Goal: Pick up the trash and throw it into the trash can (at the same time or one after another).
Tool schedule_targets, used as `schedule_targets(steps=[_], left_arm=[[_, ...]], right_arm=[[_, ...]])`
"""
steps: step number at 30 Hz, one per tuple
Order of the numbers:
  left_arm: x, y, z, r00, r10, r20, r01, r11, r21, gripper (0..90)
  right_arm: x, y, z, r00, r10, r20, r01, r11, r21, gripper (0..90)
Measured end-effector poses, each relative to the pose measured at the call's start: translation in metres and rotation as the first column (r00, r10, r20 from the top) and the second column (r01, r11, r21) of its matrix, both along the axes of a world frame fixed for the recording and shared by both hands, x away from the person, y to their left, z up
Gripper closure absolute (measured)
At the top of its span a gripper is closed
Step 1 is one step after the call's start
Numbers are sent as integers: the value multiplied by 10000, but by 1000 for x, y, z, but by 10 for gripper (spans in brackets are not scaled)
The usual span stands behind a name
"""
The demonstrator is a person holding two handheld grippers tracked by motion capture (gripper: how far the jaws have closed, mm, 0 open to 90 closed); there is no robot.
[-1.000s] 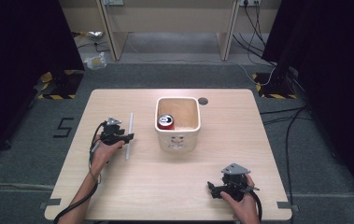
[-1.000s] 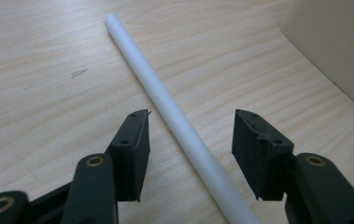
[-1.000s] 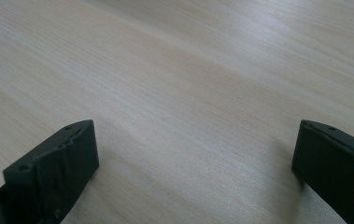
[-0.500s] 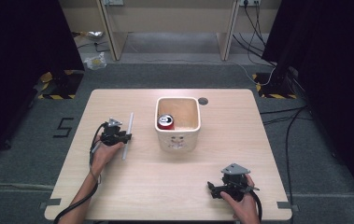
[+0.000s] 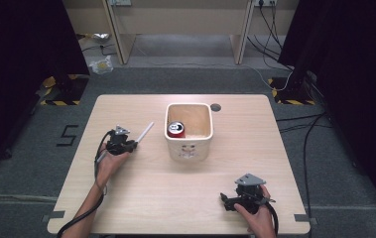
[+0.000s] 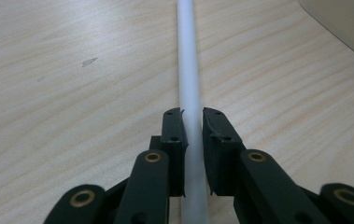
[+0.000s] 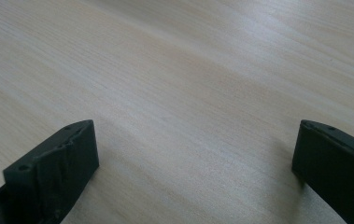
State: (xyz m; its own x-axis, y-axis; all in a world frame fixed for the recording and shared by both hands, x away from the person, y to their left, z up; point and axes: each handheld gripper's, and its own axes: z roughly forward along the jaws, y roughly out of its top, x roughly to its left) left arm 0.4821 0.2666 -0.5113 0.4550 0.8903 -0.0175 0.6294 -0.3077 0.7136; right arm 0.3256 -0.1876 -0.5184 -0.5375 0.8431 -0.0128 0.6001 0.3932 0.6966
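A thin white rod sticks out from my left gripper at the table's left, slanting up and right toward the tub. In the left gripper view the jaws of my left gripper are shut on the rod, which runs straight ahead over the wood. At the front right of the table my right gripper rests low in a hand. Its jaws stand wide apart in the right gripper view, and the right gripper has only bare wood between them.
A cream tub stands mid-table with a red can in its left side; the tub's corner lies just right of the rod. A dark round hole sits behind the tub. Cables trail on the floor at the right.
The white rod, earlier lying lengthwise beside the left gripper, now angles up and right from its jaws toward the tub. The right gripper has not moved.
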Motion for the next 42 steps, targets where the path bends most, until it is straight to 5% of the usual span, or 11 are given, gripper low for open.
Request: schedule_targets(steps=[15,42], left_arm=[[-5,10,21,9991,-53,413,95,9948,-1012,789],[-13,2,76,9880,-797,1325,1020,9800,-1707,789]], right_arm=[[0,0,0,10000,-1,-3,1,10000,1,7],[0,0,0,10000,-6,-9,6,10000,5,7]])
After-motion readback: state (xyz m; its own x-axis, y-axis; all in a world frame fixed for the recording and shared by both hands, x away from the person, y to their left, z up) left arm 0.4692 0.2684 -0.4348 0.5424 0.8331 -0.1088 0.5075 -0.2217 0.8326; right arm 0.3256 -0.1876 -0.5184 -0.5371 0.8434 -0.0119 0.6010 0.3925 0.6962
